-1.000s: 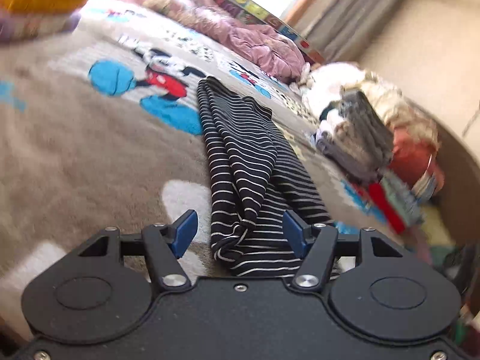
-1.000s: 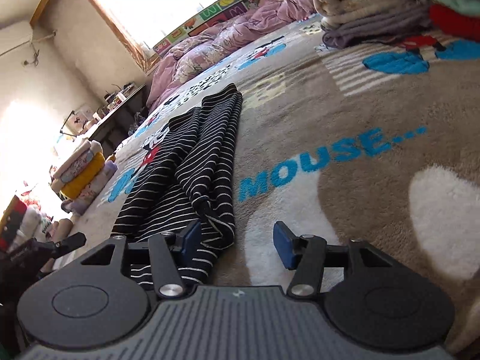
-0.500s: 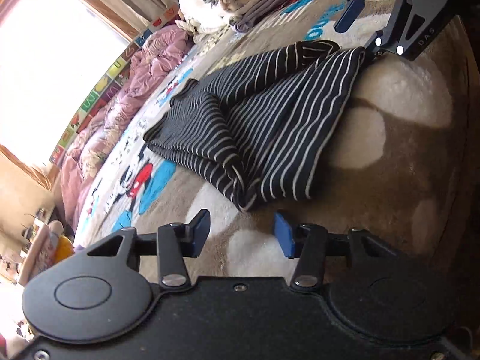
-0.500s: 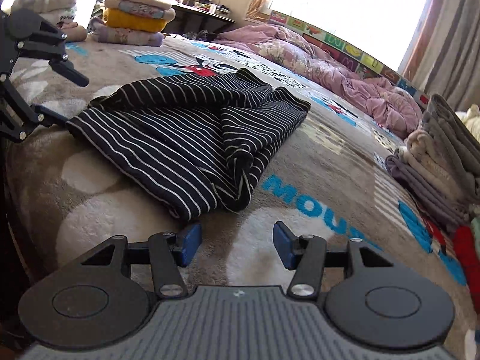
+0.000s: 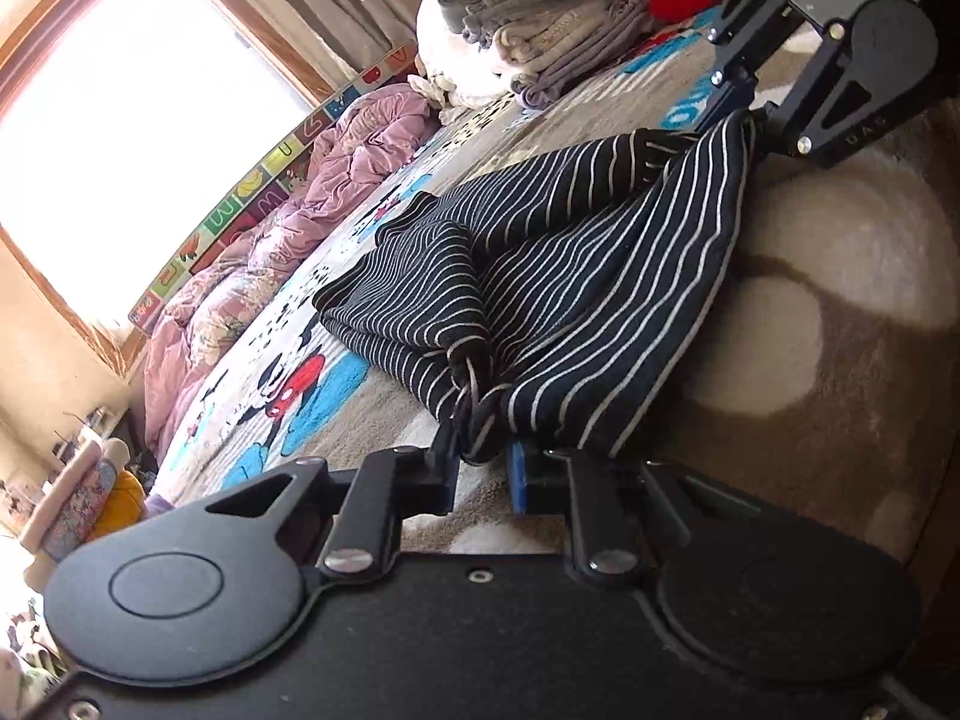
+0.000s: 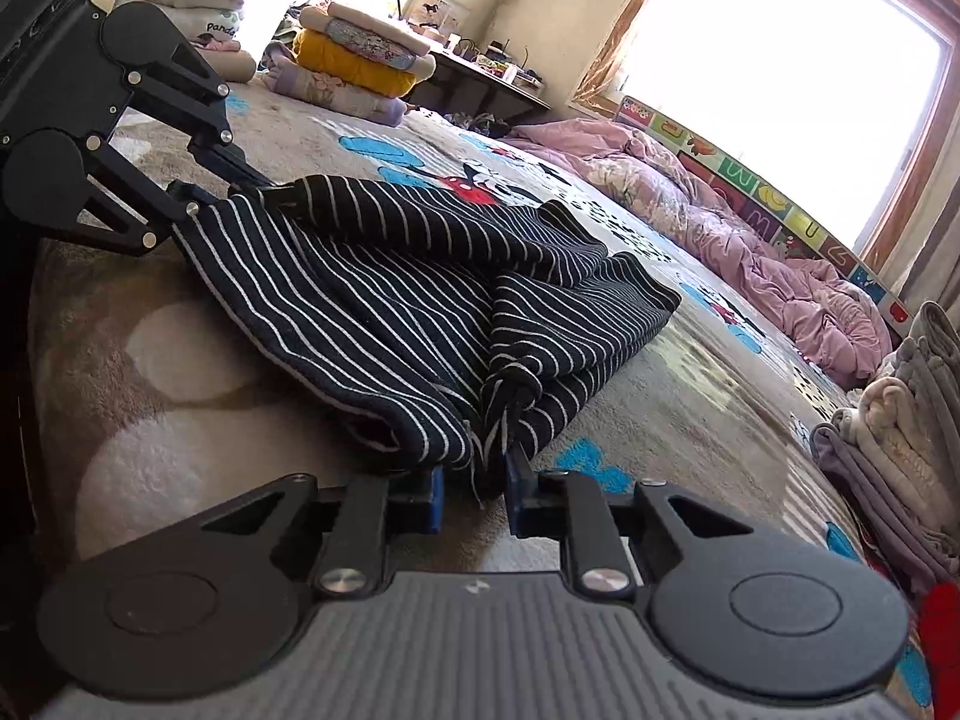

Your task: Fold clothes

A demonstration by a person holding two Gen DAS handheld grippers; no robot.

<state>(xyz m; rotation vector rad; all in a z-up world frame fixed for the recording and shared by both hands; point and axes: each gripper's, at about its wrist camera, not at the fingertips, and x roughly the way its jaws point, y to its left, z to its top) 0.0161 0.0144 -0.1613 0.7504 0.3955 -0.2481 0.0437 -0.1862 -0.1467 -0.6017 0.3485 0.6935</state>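
- Lying on the cartoon-print blanket [image 6: 690,420], the striped garment [image 6: 390,300] is bunched, with one end raised at each side.
- Left gripper [image 5: 483,468] — its blue pads pinch a twisted corner of the garment.
- Right gripper [image 6: 471,495] clamps the opposite bunched end between its narrow fingers.
- Folded clothes [image 6: 900,420] are stacked at the far right, near a pink quilt [image 6: 750,240].

Blown-out window [image 6: 780,54] glare, bright daylight, fisheye-warped edges, dark corners
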